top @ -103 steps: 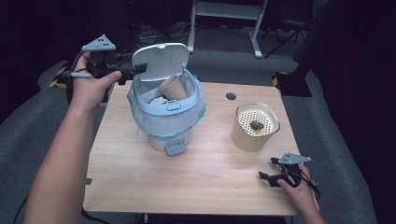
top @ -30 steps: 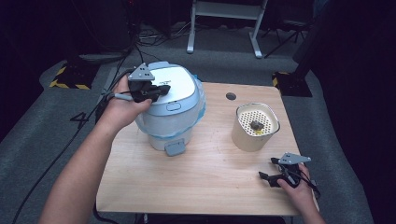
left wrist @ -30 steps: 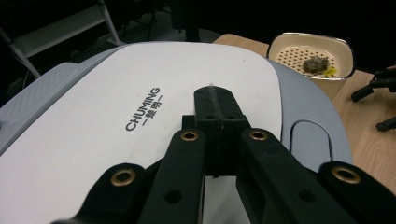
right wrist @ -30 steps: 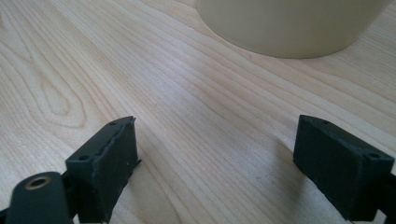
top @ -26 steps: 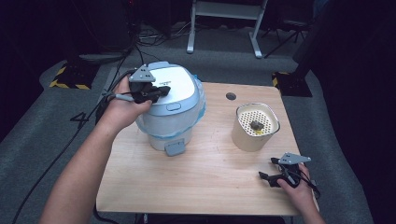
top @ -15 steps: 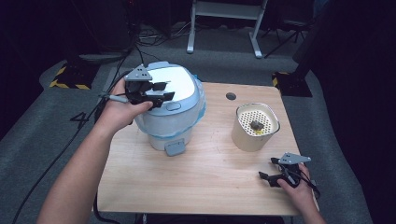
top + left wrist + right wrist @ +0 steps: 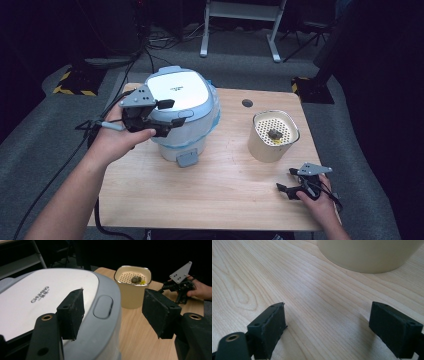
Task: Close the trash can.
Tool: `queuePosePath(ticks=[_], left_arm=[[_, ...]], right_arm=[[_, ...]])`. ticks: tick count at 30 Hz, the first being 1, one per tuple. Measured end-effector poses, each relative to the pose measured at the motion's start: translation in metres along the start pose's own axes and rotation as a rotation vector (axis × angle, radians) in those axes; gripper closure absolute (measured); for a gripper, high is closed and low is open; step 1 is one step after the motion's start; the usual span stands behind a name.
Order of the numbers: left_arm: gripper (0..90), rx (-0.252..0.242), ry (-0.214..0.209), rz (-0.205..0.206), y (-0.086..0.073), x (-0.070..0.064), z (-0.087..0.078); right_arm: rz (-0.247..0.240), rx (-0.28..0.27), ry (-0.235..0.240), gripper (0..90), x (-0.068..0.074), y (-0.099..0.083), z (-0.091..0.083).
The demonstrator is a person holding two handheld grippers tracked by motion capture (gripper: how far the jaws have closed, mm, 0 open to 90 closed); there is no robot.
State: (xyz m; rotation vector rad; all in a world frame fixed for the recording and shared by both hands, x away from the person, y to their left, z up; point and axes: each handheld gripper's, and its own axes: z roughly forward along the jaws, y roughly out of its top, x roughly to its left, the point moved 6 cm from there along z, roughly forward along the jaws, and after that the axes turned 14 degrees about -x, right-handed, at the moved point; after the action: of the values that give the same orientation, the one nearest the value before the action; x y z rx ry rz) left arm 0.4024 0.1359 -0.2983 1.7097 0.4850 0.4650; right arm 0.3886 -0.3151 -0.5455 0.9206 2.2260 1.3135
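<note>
High view, rice cooker [image 7: 182,112]: lid down, at the table's [image 7: 220,195] left rear.
Left gripper [image 7: 167,116]: jaws spread, empty, level at the cooker's left side, forearm angled up from below, likely just clear of the lid.
Beige container [image 7: 274,135]: right of centre.
Right gripper [image 7: 289,182]: jaws apart, empty, parked low near the front right corner.

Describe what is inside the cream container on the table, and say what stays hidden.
Inside the cream container sits a perforated insert with a small dark lump and a yellow bit. Whatever lies beneath the insert is covered.

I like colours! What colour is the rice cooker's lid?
White rice cooker lid with pale blue-grey rim, clearest in the high view.
</note>
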Motion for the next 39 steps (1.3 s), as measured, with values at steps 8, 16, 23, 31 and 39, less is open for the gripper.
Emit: queuePosePath(ticks=[8,16,23,31,39], left_arm=[[34.6,0.036,0.007,-0.010,-0.023,-0.018,-0.020],[35.1,0.042,0.035,-0.018,-0.050,-0.022,-0.033],[37.4,0.023,0.007,-0.061,-0.084,-0.027,-0.033],[37.8,0.072,0.006,-0.078,-0.122,-0.031,-0.030],[37.8,0.119,0.012,-0.090,-0.157,-0.036,-0.023]], right_arm=[[0.000,-0.001,0.004,13.5,0.000,0.000,0.000],[-0.003,-0.001,0.015,13.5,-0.001,0.002,0.004],[-0.008,-0.001,0.020,13.5,-0.002,0.003,0.005],[-0.009,-0.001,0.020,13.5,-0.002,0.003,0.005],[-0.009,-0.001,0.020,13.5,-0.002,0.003,0.005]])
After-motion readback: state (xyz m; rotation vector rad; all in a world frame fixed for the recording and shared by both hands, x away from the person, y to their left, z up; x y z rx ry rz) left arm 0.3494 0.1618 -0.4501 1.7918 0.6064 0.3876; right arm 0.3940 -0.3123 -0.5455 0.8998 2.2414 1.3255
